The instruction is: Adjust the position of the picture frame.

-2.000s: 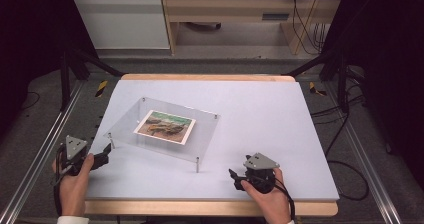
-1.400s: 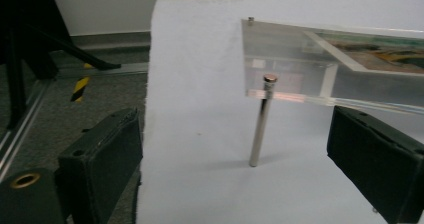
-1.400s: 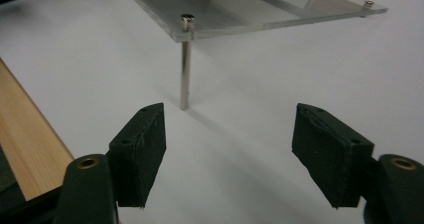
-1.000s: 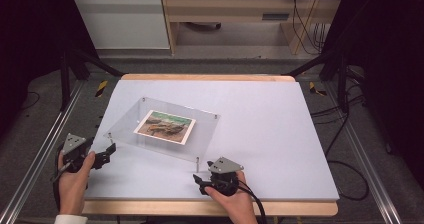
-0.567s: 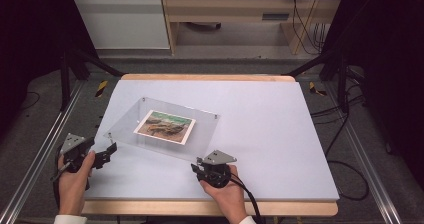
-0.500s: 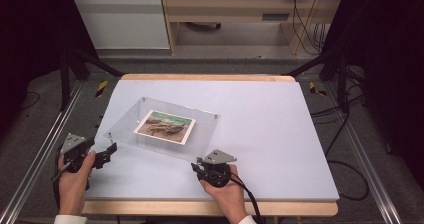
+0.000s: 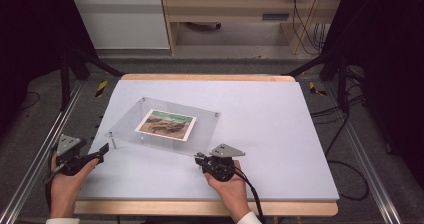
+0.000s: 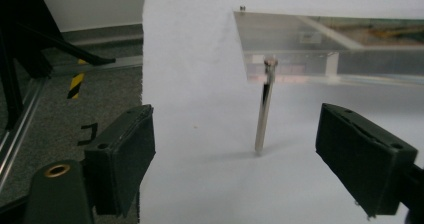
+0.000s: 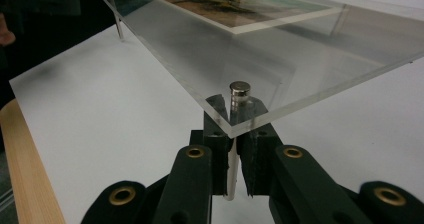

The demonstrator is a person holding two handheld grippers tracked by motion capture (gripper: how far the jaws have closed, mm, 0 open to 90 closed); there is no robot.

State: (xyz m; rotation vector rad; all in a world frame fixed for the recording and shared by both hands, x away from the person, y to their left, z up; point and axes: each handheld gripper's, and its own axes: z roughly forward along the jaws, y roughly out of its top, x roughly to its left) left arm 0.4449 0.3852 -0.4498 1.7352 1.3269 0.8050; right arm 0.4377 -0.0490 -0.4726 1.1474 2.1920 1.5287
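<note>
A clear acrylic panel (image 7: 200, 134) with a printed photo (image 7: 166, 124) under it stands on thin metal legs on the white table (image 7: 270, 119). My right gripper (image 7: 199, 159) is at the panel's near right corner. In the right gripper view its jaws (image 9: 233, 115) have just closed and are shut on that corner's metal leg (image 9: 230, 171), below the stud (image 9: 240, 88). My left gripper (image 7: 102, 151) sits at the table's left edge. Its jaws (image 8: 235, 159) stand open and have just been closing a little, with the near left leg (image 8: 263, 109) between them, untouched.
The wooden front edge (image 7: 200, 208) of the table runs below both hands. Metal rails (image 7: 30, 169) flank the table on the left. A cable (image 7: 250, 191) trails from the right gripper. Desk legs and wires (image 7: 300, 24) stand behind the table.
My right hand moved left along the table's front to the panel's near right corner, and its jaws closed on the leg there. The left hand stayed put.
</note>
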